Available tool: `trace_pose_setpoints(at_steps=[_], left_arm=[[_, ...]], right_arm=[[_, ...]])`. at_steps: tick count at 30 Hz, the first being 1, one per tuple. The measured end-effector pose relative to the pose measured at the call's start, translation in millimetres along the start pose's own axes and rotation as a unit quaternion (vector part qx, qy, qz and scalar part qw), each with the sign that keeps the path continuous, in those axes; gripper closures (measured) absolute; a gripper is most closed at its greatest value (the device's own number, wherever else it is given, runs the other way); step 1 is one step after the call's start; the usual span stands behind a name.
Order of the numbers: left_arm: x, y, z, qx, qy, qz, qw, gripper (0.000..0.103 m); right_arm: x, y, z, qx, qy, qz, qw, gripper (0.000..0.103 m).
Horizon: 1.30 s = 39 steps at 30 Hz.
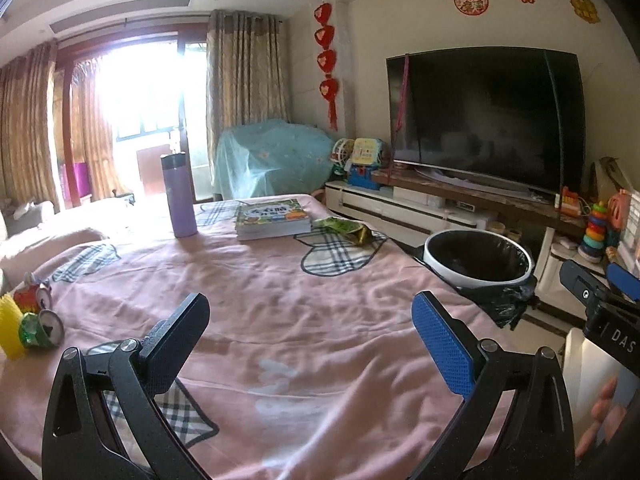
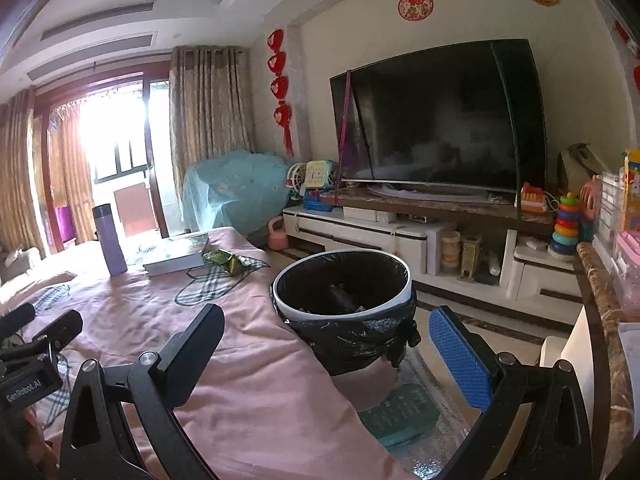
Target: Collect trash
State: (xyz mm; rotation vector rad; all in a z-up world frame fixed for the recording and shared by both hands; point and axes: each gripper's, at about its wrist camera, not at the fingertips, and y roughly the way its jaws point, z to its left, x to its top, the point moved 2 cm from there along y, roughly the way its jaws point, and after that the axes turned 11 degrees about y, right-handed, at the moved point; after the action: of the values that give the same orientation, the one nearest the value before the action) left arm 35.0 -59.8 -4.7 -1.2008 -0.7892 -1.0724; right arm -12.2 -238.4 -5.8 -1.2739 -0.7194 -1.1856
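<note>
With both the left gripper [image 1: 310, 344] and right gripper [image 2: 326, 356] wide and empty, you have the wrapper [image 1: 347, 231] at frame centre and cans [image 1: 40, 320] at lower left left to put in the bin [image 2: 342, 284].

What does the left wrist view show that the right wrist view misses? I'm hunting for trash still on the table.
Only the left wrist view shows two crushed cans beside a yellow brush at the table's left edge. Only the right wrist view shows litter inside the bin and a teal booklet on the floor. Both show the green wrapper beside the books, the purple bottle and the television.
</note>
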Motion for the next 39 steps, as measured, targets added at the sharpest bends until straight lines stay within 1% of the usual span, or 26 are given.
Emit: trace_pose_setpoints(at_steps=[6,11,22,39], left_arm=[[-1.4,-3.3,1.5,0.005,-0.003,-0.003,1.0000,0.000],[-2.1,-4.0,3.0,0.001,-0.006,-0.001,1.0000,0.000],[-3.0,-5.9,0.3,0.007,-0.001,-0.008,0.9999,0.000],[-3.0,-7.3,0.4,0.006,-0.004,-0.009,0.9999,0.000]], right_arm=[[-2.4,0.4,0.1,0.007,0.003,-0.001,1.000,0.000],[-2.3,-1.1,0.1,0.013,0.005,-0.004,1.000,0.000],[-2.0,-3.1,-0.6,0.024,0.013,-0.009,1.000,0.000],[-3.0,-2.1,1.7,0.033,0.015,-0.006,0.999,0.000]])
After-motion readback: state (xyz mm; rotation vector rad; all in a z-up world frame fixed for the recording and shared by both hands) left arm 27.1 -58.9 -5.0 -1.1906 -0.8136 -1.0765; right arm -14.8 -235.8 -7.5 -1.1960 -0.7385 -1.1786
